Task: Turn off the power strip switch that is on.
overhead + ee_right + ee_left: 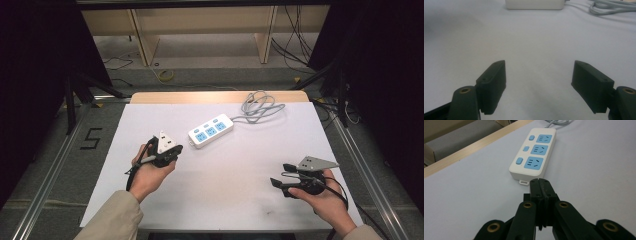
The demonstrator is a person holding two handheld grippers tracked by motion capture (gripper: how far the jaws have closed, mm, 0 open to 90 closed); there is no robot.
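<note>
Two tools sit nearest. The left tool is at 8 o'clock, pinched tight with nothing in it. The right tool at 4 o'clock is wide and holds nothing. One white power strip lies mid-bench with three blue sockets, its long side running 8 to 2. Its grey cord curls at 1. The bench is white; past it, a floor and wooden shelves.
</note>
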